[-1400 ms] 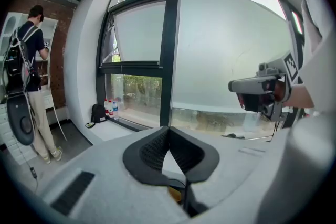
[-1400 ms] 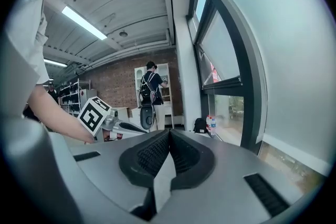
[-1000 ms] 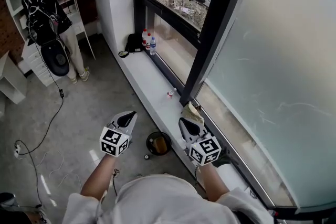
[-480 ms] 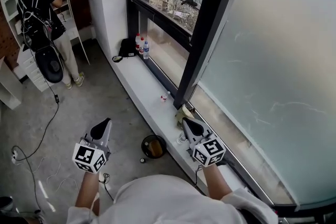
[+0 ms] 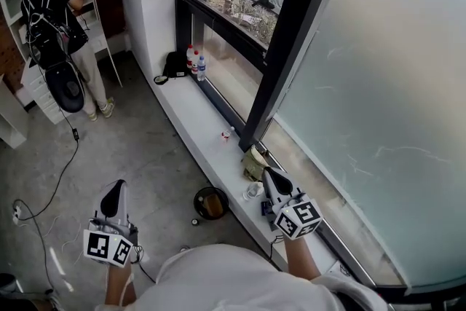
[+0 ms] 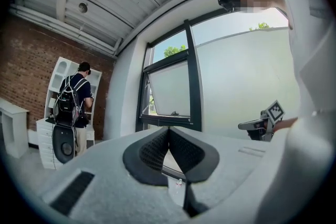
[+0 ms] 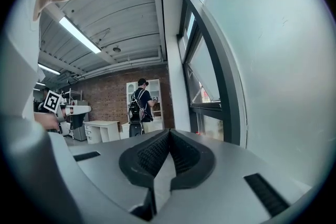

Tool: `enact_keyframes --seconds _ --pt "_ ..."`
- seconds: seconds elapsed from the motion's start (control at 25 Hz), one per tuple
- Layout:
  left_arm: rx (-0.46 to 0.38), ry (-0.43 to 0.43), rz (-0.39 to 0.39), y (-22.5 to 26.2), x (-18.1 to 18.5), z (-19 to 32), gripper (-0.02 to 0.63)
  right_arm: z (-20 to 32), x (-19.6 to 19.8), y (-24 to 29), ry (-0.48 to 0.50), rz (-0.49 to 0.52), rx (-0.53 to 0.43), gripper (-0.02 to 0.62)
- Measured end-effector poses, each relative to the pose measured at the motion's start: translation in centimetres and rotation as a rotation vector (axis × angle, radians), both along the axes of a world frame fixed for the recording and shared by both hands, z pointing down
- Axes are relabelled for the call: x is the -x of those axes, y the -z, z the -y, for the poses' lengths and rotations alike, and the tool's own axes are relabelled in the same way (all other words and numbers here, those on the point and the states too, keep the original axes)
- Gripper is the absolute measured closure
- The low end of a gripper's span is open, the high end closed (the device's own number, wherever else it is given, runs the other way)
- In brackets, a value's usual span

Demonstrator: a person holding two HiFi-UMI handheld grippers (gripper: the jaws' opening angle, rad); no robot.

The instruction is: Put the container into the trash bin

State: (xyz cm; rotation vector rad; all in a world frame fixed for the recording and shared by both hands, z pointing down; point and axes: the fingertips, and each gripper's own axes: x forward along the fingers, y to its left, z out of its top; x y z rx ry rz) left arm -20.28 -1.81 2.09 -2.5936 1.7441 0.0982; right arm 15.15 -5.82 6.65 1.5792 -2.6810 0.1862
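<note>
A small dark round trash bin stands on the floor against the low white sill. On the sill beside it lie a small clear container and a crumpled olive bag. My right gripper hovers over the sill just right of the container, jaws shut and empty; its own view shows the right gripper pointing along the window. My left gripper hangs over the floor, well left of the bin, also shut with nothing in it. In its own view the left gripper points toward the window.
Several bottles and a black bag sit at the sill's far end, a small item midway. A person with a backpack stands at white shelves, far left. Cables trail over the concrete floor. A dark window post rises from the sill.
My left gripper has drawn back and to the left, away from the bin. The right gripper has pulled slightly back from the olive bag, staying over the sill.
</note>
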Motion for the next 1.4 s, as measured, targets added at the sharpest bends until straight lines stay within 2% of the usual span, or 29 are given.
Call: enact_keyframes --seconds 0.16,0.36,0.64,0.84,1.4 --pt "-0.03 0.025 -0.005 0.1 0.4 -0.2 0.589 0.1 0.9 0.6 0.026 -0.01 -0.013 0.595" --pt "-0.013 0.032 -0.012 -1.3 0.2 -0.3 0.589 0.6 3.1 0.7 0.065 0.005 -0.03 0.595" --pt "-0.017 0.02 -0.029 -1.5 0.4 -1.1 0.589 1.2 5.9 -0.5 0.105 0.019 -0.002 0.595" --pt "0.017 0.036 -0.045 -2.8 1.4 -1.3 0.589 1.1 6.9 -1.3 0.116 0.055 0.016 0.595" --pt "0.015 0.011 -0.058 -3.1 1.5 -1.0 0.589 1.0 5.9 -1.4 0.052 0.081 0.017 0.595"
